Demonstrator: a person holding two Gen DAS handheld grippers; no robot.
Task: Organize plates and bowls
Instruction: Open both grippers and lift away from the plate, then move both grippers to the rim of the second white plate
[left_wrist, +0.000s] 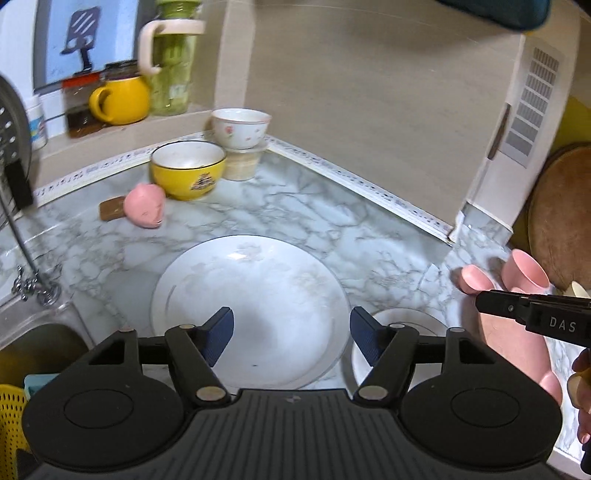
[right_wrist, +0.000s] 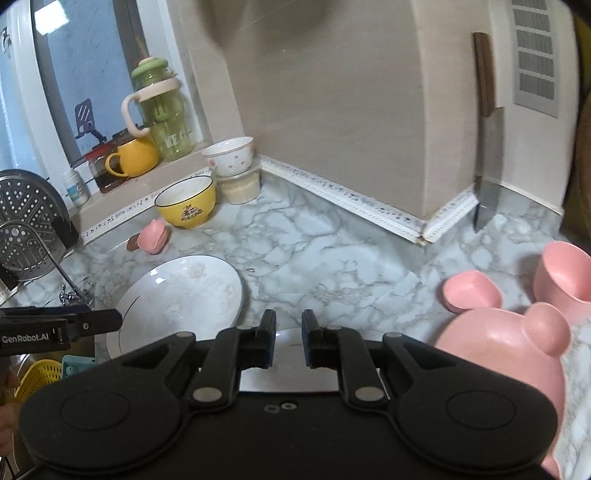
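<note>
Beside the sink (left_wrist: 33, 343), on the marble bench (left_wrist: 295, 206), lies the large white plate (left_wrist: 251, 295), my landmark. My left tool (left_wrist: 291, 328) hangs above its near rim with fingers spread and nothing between them. My right tool (right_wrist: 289, 341) is pressed nearly together, gripping nothing that I can see, over a small white dish (left_wrist: 406, 325) just right of the plate.

Behind the plate, well apart, a yellow bowl (left_wrist: 188, 170) sits by the wall; a flowered bowl (left_wrist: 242, 127) is perched on a lidded tub (left_wrist: 242, 164) next to it. Right of the plate: pink animal-shaped plate (right_wrist: 498, 354) and two pink cups (right_wrist: 471, 290).

Risks, as I judge them:
- The plate's left edge is near the sink; a nudge could slide it in.
- Its glazed rim may slip from the pads if pinched shallowly.
- The two tools are close together and could clash.
- The perched bowl could topple if bumped.
</note>
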